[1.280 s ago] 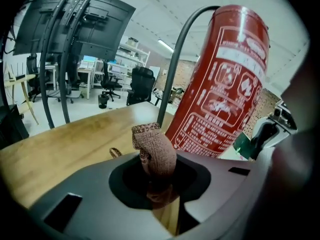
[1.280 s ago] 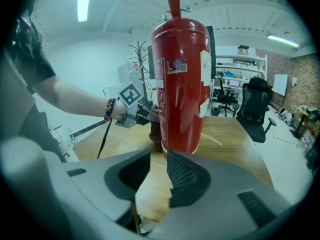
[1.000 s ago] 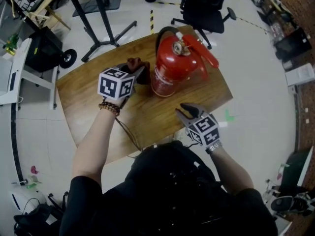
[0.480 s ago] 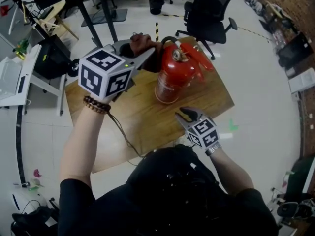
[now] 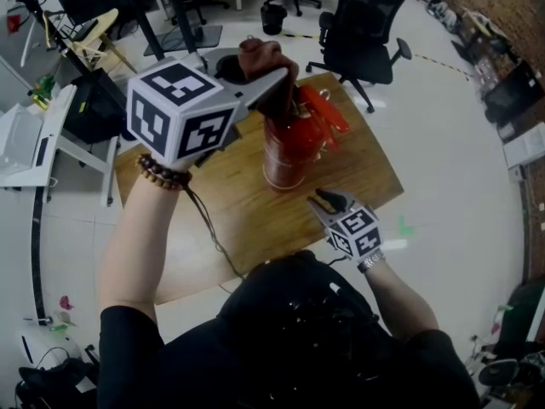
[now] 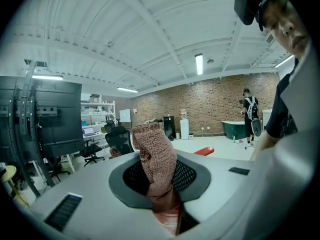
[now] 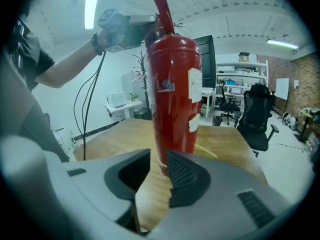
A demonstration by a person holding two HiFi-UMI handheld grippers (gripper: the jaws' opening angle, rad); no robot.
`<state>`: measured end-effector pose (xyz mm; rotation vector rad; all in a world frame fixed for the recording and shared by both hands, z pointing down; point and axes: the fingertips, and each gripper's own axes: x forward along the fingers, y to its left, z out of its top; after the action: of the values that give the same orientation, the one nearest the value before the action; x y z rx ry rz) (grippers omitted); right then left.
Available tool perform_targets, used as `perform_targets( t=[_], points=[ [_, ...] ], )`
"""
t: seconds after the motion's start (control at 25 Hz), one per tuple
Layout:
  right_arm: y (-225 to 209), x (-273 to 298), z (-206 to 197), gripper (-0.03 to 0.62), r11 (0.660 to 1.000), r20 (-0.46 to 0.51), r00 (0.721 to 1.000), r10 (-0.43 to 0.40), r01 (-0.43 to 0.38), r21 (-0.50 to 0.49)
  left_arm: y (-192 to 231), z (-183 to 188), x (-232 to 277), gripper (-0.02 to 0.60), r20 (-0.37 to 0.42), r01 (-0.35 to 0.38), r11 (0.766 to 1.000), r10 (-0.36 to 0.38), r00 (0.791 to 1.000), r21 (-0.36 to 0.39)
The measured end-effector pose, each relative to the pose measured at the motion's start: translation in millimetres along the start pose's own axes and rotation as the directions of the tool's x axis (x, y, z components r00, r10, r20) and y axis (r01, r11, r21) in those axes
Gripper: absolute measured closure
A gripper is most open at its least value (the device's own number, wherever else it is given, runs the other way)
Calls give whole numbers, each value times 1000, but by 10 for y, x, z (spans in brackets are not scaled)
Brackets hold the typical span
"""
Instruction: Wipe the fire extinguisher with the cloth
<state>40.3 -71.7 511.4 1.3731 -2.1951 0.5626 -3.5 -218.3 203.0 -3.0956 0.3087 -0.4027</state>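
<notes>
The red fire extinguisher (image 5: 288,147) stands upright in the middle of the wooden table (image 5: 362,164). My left gripper (image 5: 271,79) is raised to the level of its top, shut on a brown knitted cloth (image 5: 258,58). In the left gripper view the cloth (image 6: 156,159) sticks up from between the jaws, with the red lever (image 6: 204,151) just beyond. My right gripper (image 5: 329,200) hovers low over the table's near side, open and empty. In the right gripper view its jaws frame the foot of the extinguisher (image 7: 175,99), a short way off. The left gripper (image 7: 131,28) shows beside the valve.
A black office chair (image 5: 362,20) stands behind the table. Stand legs (image 5: 174,20) and a cluttered white desk (image 5: 25,135) lie to the left. A cable (image 5: 209,228) runs from my left wrist across the table. A person (image 6: 250,111) stands far off by the brick wall.
My left gripper has risen with the cloth from table height beside the extinguisher up to its top. The right gripper has hardly moved.
</notes>
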Motion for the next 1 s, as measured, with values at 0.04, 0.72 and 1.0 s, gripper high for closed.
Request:
perform_targets(
  t=[0.04, 0.72, 1.0],
  points=[
    [-34, -4, 23, 464, 1000, 4, 1000, 2, -2, -2, 2, -4, 41, 512, -9, 5, 1000, -5, 1000, 1],
    [-466, 73, 117, 462, 999, 6, 999, 35, -35, -2, 398, -339, 552, 514, -123, 8, 998, -17, 992, -69],
    [-602, 128, 107, 462, 999, -11, 999, 43, -43, 0, 667, -500, 654, 514, -138, -28, 994, 13, 990, -108]
  ],
)
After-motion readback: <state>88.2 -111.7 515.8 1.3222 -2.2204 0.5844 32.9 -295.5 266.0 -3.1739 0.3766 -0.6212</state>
